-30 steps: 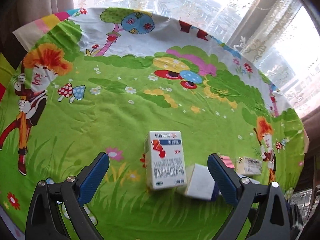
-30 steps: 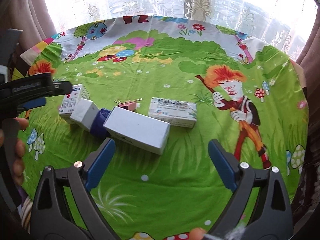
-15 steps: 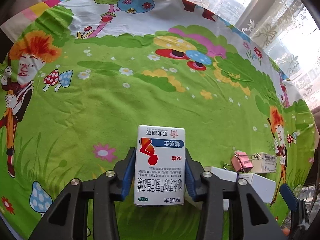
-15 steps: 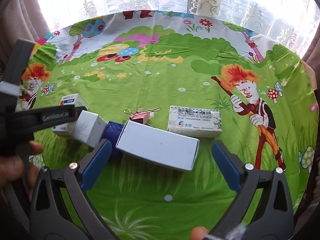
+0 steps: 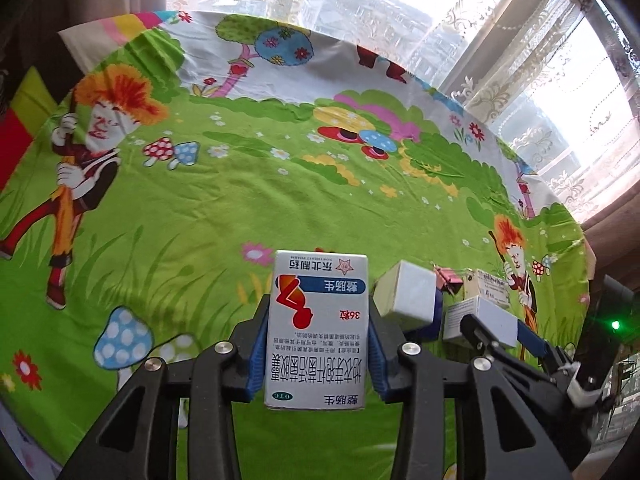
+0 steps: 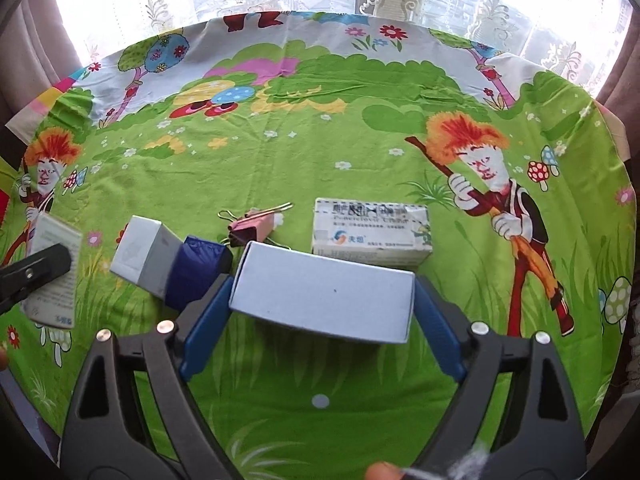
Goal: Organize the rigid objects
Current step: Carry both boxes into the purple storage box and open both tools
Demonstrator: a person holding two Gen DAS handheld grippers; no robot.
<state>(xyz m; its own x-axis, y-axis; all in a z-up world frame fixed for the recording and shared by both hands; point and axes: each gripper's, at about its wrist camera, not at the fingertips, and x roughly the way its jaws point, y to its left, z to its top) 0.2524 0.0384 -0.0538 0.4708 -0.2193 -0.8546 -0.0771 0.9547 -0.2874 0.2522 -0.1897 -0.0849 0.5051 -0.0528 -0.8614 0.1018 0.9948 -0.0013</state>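
The long box (image 6: 324, 300) lay nearest on the cloth (image 6: 320, 152); behind it sat the binder clip (image 6: 252, 230), the printed box (image 6: 372, 228) to its right, the sleeved box (image 6: 160, 256) left.

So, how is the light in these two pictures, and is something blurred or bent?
Left wrist view: window overexposed, tablecloth edge curved by the fisheye, medicine box print sharp. Right wrist view: the same backlight, white box sharp, a blurred white wisp at the bottom right.

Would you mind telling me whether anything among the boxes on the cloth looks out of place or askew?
Yes: the white-and-blue box lies at a slant, not lined up with the plain white box or the printed box, and a pink binder clip sits loose among them.
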